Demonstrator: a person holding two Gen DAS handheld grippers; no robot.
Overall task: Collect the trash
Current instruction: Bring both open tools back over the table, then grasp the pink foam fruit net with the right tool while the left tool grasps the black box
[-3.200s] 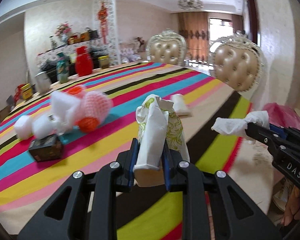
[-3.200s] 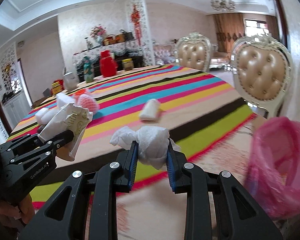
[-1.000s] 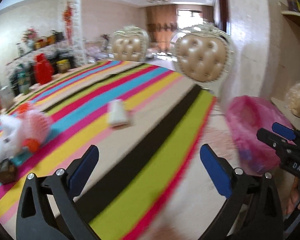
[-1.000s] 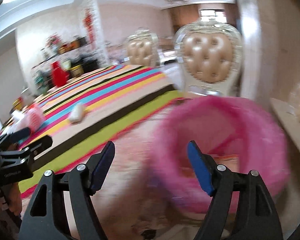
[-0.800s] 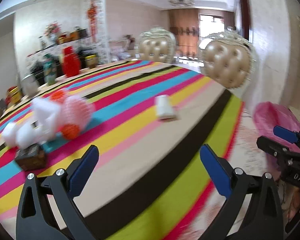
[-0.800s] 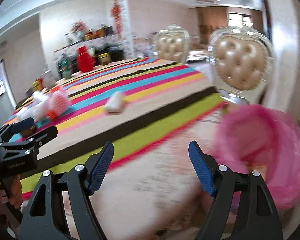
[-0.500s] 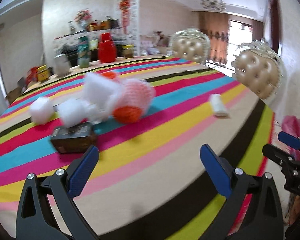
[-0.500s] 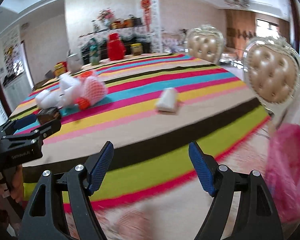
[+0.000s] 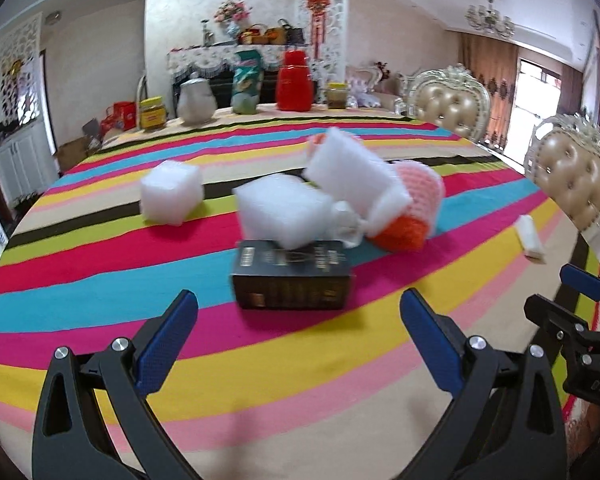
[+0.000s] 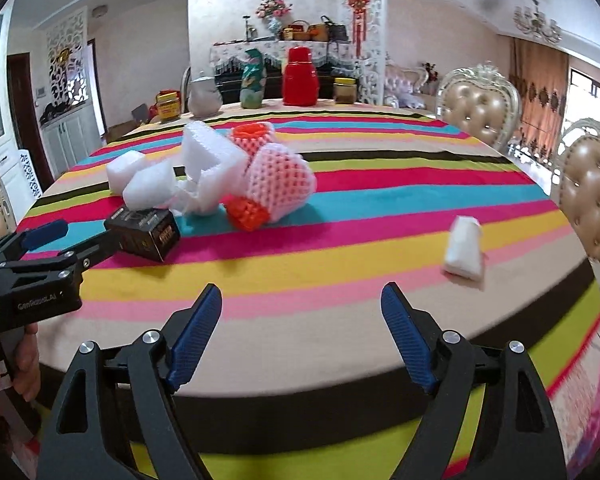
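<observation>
Both grippers up over the striped table [image 9: 100, 308], nothing in either. L gripper [image 9: 298, 328] has its jaws spread wide, aimed at the dark box [image 9: 291, 274] just ahead. R gripper [image 10: 300, 320] is empty too, jaws opening wider right now. Trash pile sits mid-table: foam blocks [image 9: 284, 212] on top of and behind the box, pink net sleeve [image 10: 278, 180] beside them, a white wad [image 10: 463, 248] well apart to the right. Box looks stiff, light – pinch across its short sides. Foam's squashy, weighs nothing prob. Net's floppy; grab a bunch.
</observation>
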